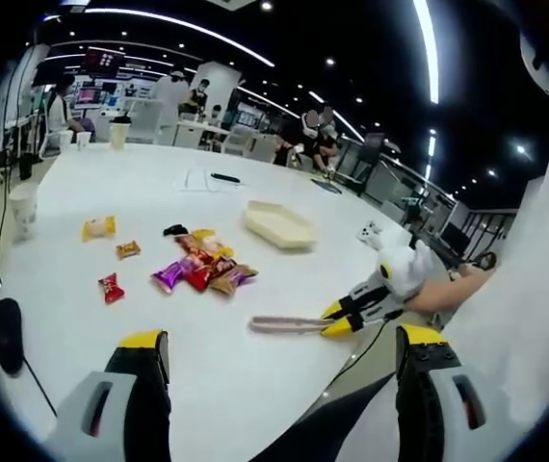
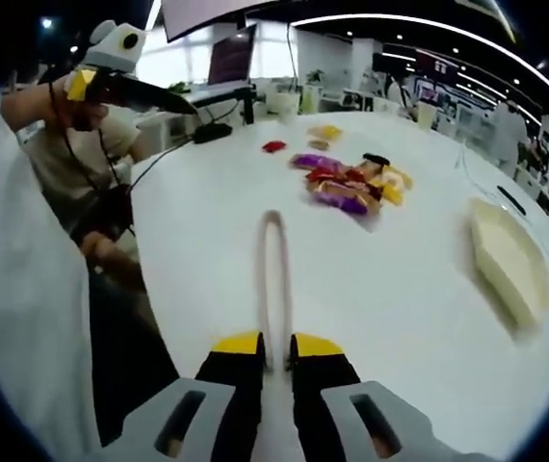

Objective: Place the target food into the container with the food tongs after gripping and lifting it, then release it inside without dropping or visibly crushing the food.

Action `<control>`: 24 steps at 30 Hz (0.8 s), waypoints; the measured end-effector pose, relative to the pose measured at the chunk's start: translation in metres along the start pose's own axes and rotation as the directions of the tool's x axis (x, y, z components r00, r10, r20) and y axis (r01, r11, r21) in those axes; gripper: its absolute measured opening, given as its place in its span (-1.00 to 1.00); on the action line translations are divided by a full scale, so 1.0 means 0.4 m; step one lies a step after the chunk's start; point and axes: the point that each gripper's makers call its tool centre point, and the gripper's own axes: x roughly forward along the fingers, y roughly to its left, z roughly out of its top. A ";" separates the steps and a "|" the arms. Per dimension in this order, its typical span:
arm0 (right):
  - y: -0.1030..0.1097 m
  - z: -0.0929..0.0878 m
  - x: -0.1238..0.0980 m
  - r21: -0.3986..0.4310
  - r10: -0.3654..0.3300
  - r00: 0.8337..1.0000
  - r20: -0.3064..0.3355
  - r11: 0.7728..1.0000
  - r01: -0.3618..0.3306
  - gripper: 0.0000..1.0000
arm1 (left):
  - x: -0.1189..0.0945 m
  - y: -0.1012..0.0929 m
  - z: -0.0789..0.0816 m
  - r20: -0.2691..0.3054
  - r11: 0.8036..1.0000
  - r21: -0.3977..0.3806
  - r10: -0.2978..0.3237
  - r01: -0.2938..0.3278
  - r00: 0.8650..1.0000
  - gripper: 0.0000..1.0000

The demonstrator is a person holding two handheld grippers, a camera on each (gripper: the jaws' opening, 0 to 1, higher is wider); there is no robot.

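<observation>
The right gripper (image 2: pixel 267 348) has its jaws pinched nearly together on the handle end of the tongs (image 2: pixel 273 279), which stick out ahead over the white table (image 2: pixel 207 250) with their two arms close together. In the left gripper view that same gripper (image 1: pixel 337 319) comes in from the right with the tongs (image 1: pixel 284 325) low over the table edge. The left gripper (image 1: pixel 282 348) is spread wide with nothing in it. The food is a loose pile of snacks (image 1: pixel 202 262) mid-table, with a few strays off to one side: a yellow pack (image 1: pixel 99 228), an orange one (image 1: pixel 127 249) and a red one (image 1: pixel 111 287). The container (image 1: pixel 279 224), a shallow cream tray, sits just past the pile. My guess is these wrapped bits are super light and the wrappers are slick and crinkly, so they'll slide out of the tips unless you grab across the fat middle, and gently, since whatever's inside could squash. Which pack is the actual target, can't tell. The pile overlaps itself, so some wrappers are half buried, and the labels are way too small and blurry to read. The tongs' tips look smeared too, so I can't tell how far apart they are.
</observation>
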 end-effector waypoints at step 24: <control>0.037 0.062 -0.066 0.124 0.125 0.990 0.063 0.983 -0.132 -0.84 | 0.004 0.003 0.025 0.048 1.000 -0.002 -0.026 0.027 0.998 0.98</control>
